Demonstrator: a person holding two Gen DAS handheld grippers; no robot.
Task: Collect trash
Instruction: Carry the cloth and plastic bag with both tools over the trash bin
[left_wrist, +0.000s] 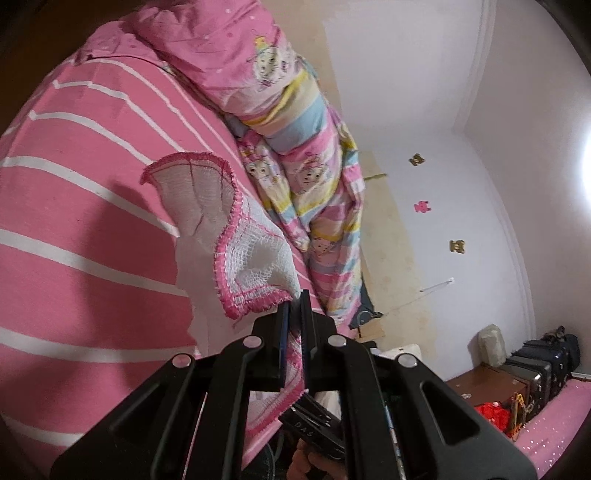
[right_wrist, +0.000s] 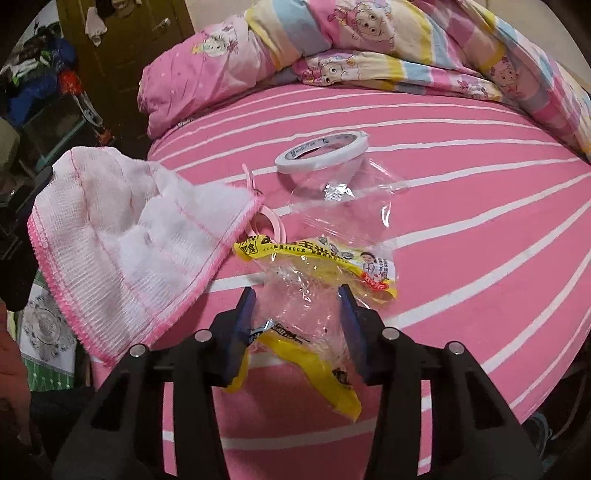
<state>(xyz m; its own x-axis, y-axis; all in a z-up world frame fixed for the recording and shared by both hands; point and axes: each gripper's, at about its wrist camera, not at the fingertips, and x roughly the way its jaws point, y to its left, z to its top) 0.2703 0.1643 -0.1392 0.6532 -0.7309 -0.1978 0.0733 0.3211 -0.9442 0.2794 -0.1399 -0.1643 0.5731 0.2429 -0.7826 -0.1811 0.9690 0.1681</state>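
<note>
My left gripper (left_wrist: 295, 301) is shut on a white cloth with pink stitched edges (left_wrist: 255, 258) and holds it up over the pink striped bed. The same cloth (right_wrist: 122, 236) hangs at the left in the right wrist view. My right gripper (right_wrist: 297, 295) is open, its blue pads on either side of a crumpled clear and yellow plastic wrapper (right_wrist: 314, 273) lying on the bed. Whether the pads touch the wrapper I cannot tell. A roll of white tape (right_wrist: 321, 151) and clear cellophane (right_wrist: 354, 192) lie beyond it. A pink ring (right_wrist: 271, 223) peeks out beside the cloth.
A folded cartoon-print quilt (right_wrist: 369, 40) lies along the far side of the bed (right_wrist: 480, 221). A wooden door (right_wrist: 122, 48) and piled clutter (right_wrist: 40, 70) stand at the left. In the left wrist view, suitcases (left_wrist: 539, 365) line the wall.
</note>
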